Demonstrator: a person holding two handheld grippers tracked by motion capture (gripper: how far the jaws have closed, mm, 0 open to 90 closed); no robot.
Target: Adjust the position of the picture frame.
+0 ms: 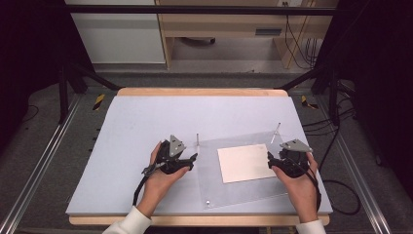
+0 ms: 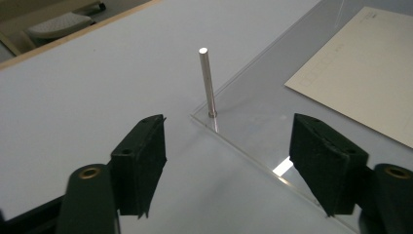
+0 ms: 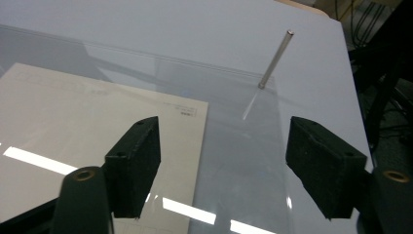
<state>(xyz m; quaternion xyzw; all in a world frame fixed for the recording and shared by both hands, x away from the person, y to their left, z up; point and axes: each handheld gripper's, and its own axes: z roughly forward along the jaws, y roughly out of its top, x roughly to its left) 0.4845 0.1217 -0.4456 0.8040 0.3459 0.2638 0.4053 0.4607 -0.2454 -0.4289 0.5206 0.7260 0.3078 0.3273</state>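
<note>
Now both grippers rest parted and grasping nothing on the pale surface (image 1: 136, 126). Just ahead of the left gripper (image 2: 228, 161), an upright metal pin (image 2: 208, 80) stands in the near corner of a clear acrylic sheet (image 2: 272, 97). Ahead of the right gripper (image 3: 223, 165), a second pin (image 3: 275, 59) leans. A cream card (image 3: 87, 126) lies under its left jaw. From above, the sheet sits between both hands.
</note>
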